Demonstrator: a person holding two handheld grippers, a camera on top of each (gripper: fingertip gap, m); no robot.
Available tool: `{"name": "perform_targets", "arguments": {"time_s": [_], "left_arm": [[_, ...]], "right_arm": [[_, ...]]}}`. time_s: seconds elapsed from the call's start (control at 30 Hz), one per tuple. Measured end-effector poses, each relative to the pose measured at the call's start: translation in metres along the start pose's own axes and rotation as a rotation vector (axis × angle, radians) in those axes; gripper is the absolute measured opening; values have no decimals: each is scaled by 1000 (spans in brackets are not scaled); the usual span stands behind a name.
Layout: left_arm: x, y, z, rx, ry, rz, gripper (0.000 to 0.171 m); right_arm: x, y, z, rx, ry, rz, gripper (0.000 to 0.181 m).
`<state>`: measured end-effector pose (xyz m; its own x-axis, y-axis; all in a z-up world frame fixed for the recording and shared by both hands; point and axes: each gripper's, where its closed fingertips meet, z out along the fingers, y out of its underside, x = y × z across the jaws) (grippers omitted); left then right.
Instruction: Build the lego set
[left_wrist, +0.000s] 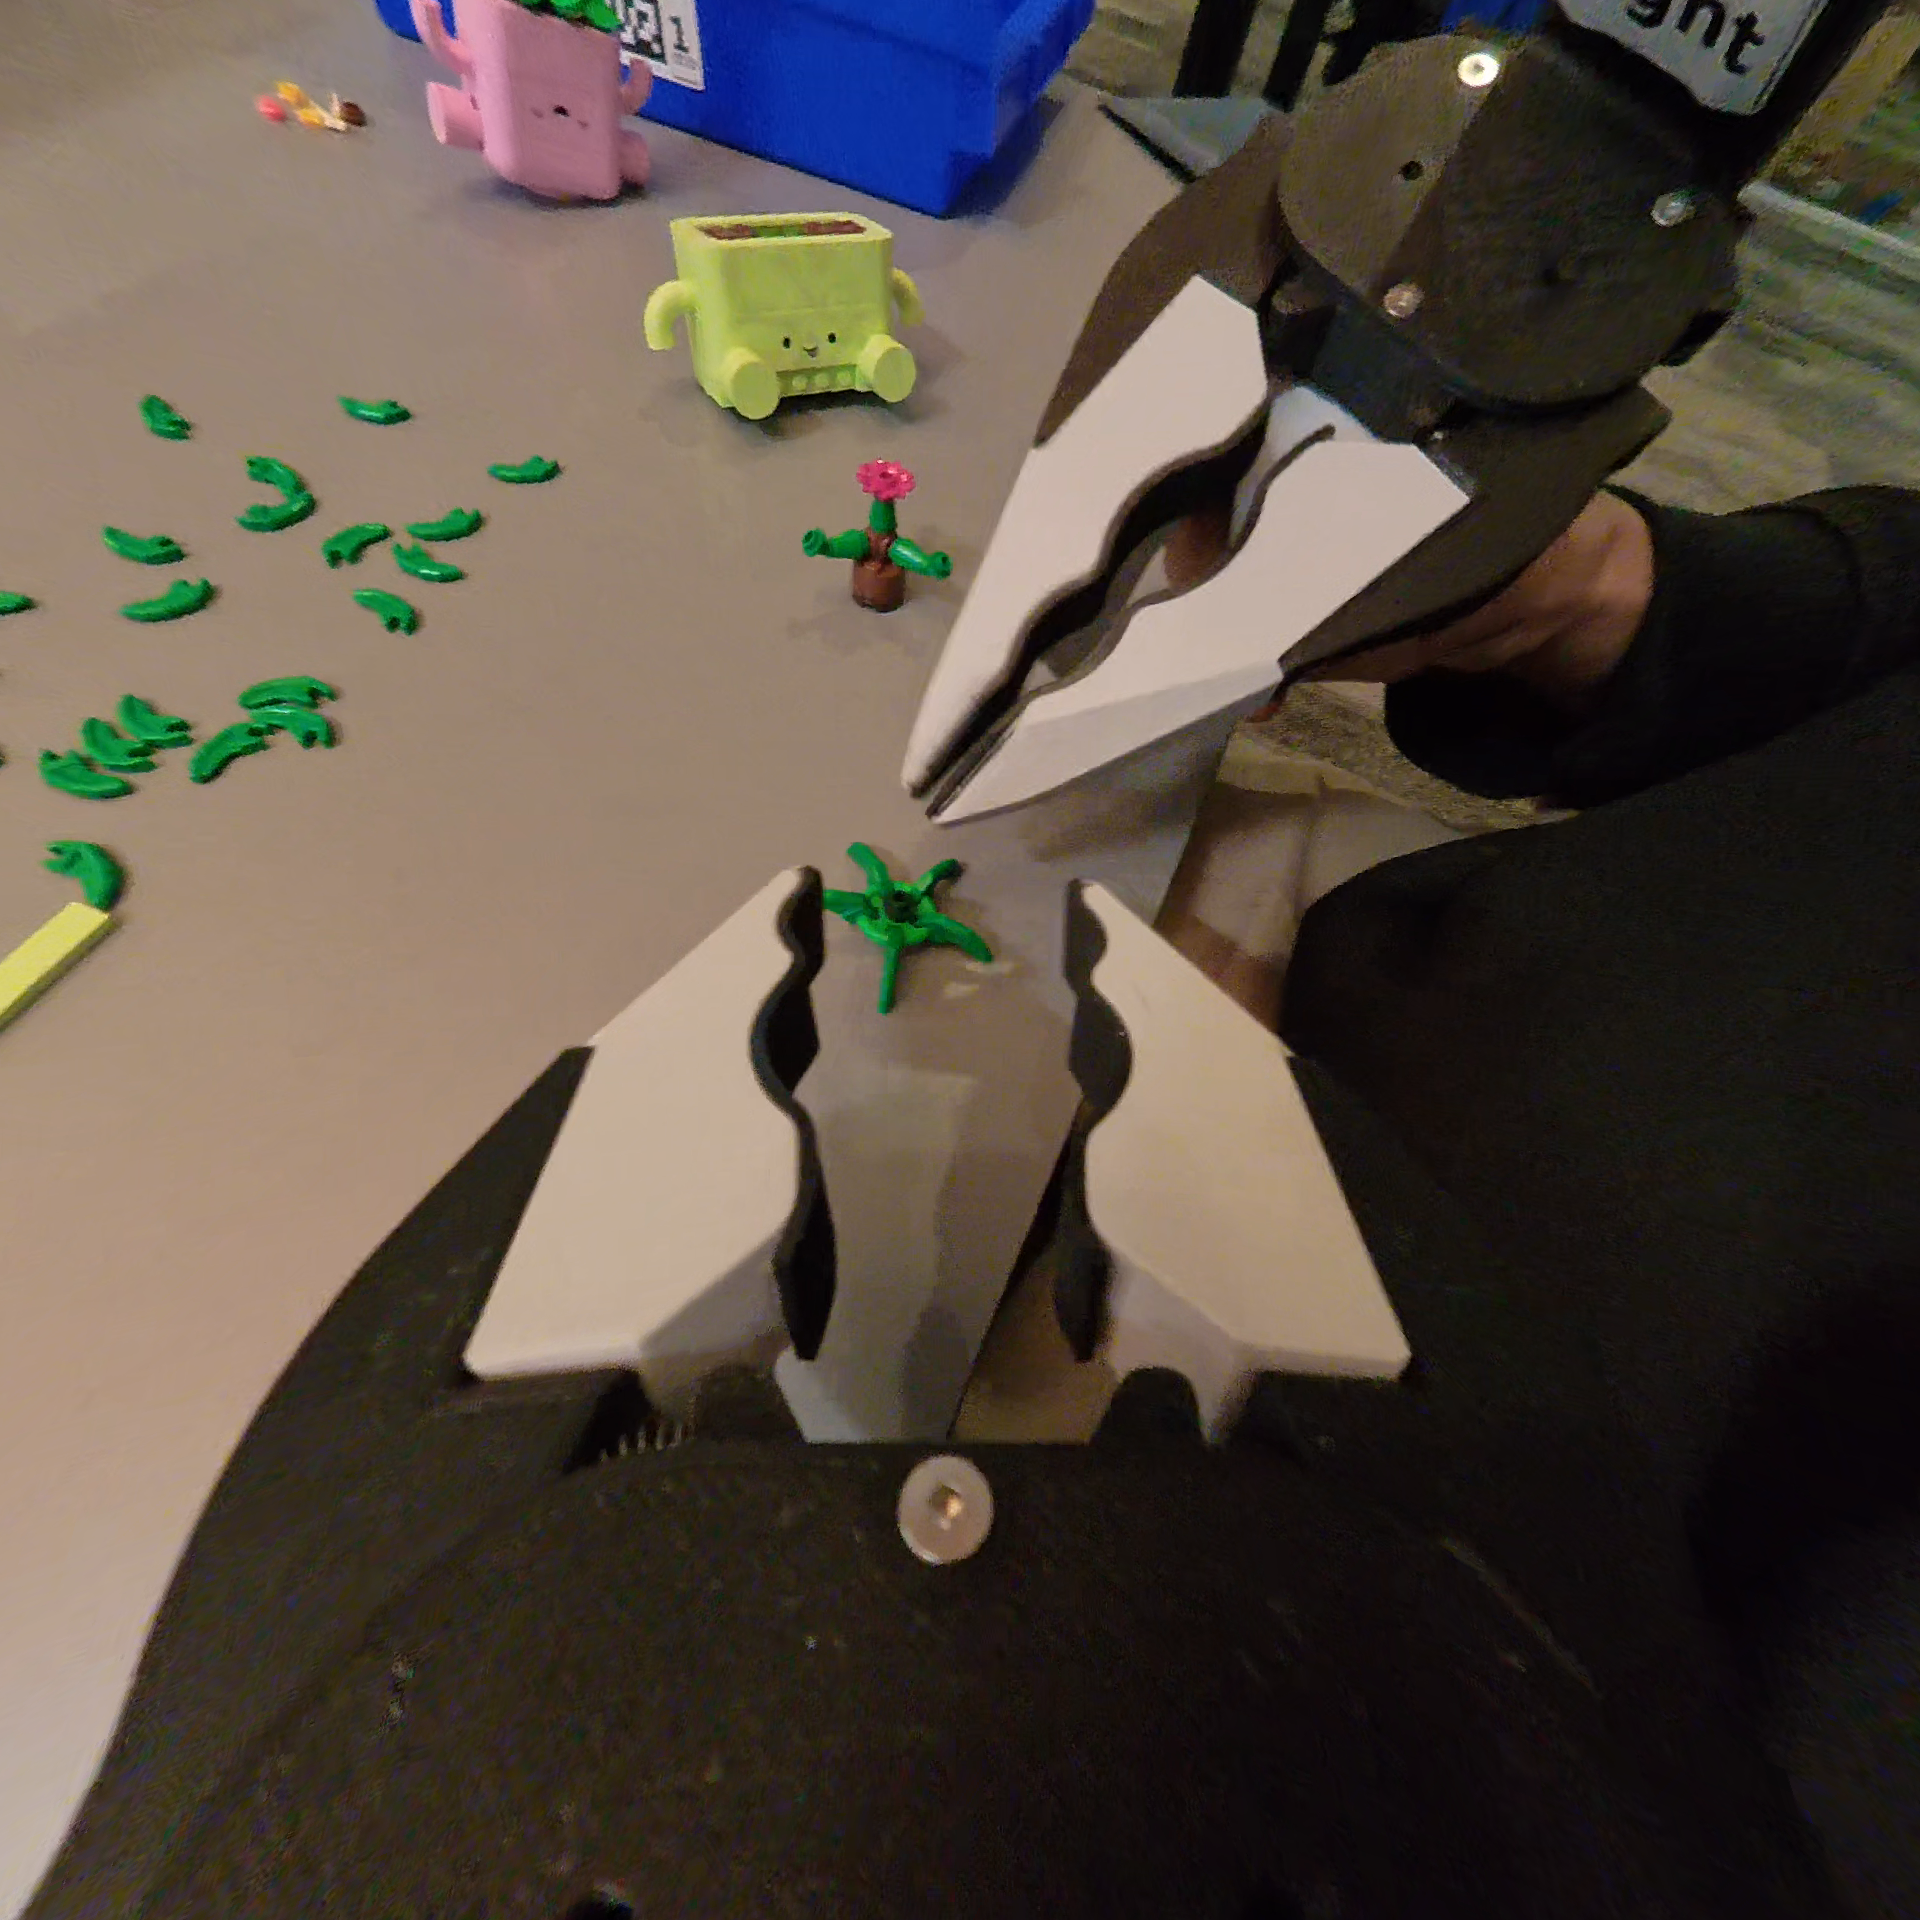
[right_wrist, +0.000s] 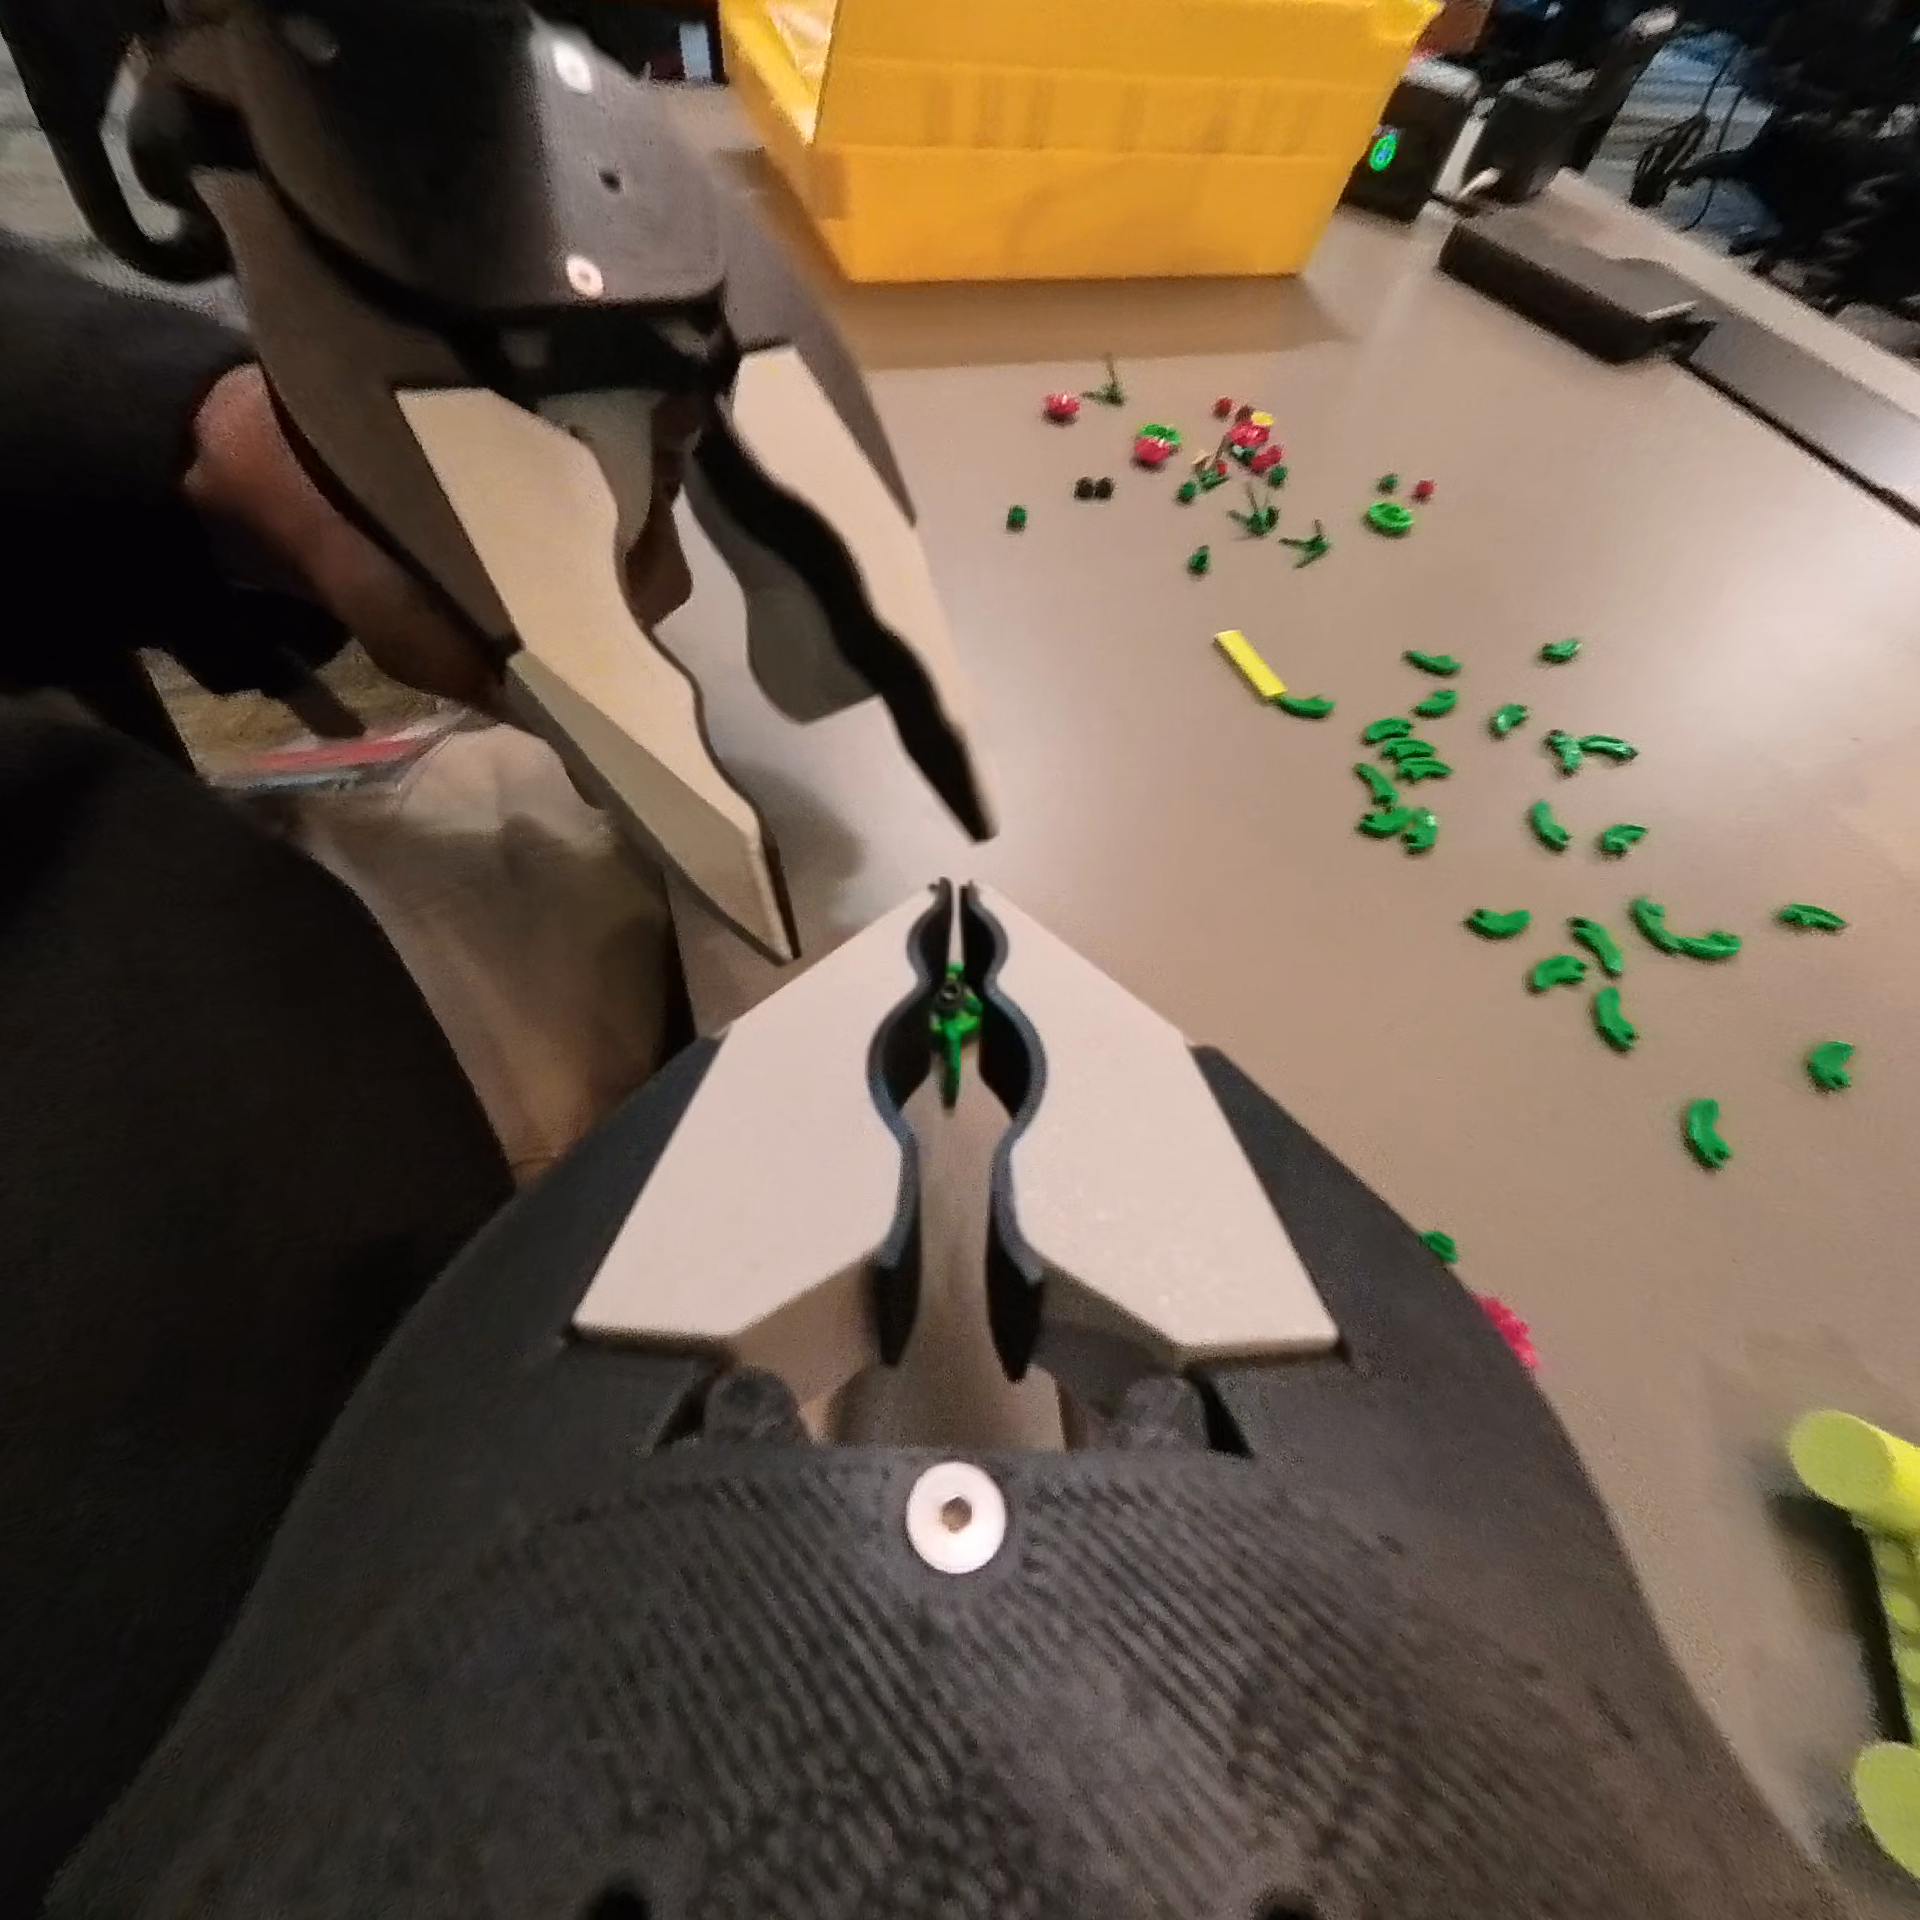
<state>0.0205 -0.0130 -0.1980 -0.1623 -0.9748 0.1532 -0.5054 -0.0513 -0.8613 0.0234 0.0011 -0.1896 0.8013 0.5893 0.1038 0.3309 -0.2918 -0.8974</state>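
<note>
My left tongs (left_wrist: 935, 904) gape over green spiky plastic leaf piece (left_wrist: 902, 914) on smooth grey tabletop (left_wrist: 520, 935); my right tongs (right_wrist: 956, 894) pinched together, seemingly empty; yellow plastic bin (right_wrist: 1060, 156) at far edge.

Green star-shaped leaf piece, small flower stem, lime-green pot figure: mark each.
Green star-shaped leaf piece (left_wrist: 902, 920): left wrist view, dark centre hub.
Small flower stem (left_wrist: 879, 545): left wrist view, green stalk below the pink bloom.
Lime-green pot figure (left_wrist: 787, 307): left wrist view, front face.

Grey table (left_wrist: 582, 790): green leaf pieces (left_wrist: 275, 509), blue bin (left_wrist: 883, 94).
</note>
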Motion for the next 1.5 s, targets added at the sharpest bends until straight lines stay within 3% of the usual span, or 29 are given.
{"name": "perform_targets", "arguments": {"time_s": [0.07, 0.13, 0.2, 0.3, 0.73, 1.03, 1.13, 1.3, 1.5], "left_arm": [[0, 2, 1, -19, 5, -15, 38], [-4, 4, 2, -35, -28, -26, 37], [-4, 6, 5, -52, -20, -49, 38], [-3, 14, 11, -93, -7, -73, 41], [-10, 27, 21, -173, 2, -127, 22], [-1, 19, 19, -95, 111, -207, 30], [0, 10, 15, -27, 176, -338, 38], [-1, -8, 2, 126, 338, -579, 38], [4, -19, -3, 213, 435, -674, 32]], "right_arm": [[3, -3, -4, 20, 20, 36, 29], [7, 4, -11, 19, 42, 63, 21], [14, 4, -19, 41, 80, 82, 33], [14, 10, -21, 16, 50, 142, 37], [3, 46, 3, -249, 51, 53, 22], [1, 45, 8, -263, 32, 64, 2], [-1, 39, 5, -219, 51, 20, 1], [1, 20, -3, -92, 128, -76, 1], [-2, 4, -9, 4, 181, -176, 1]]}}
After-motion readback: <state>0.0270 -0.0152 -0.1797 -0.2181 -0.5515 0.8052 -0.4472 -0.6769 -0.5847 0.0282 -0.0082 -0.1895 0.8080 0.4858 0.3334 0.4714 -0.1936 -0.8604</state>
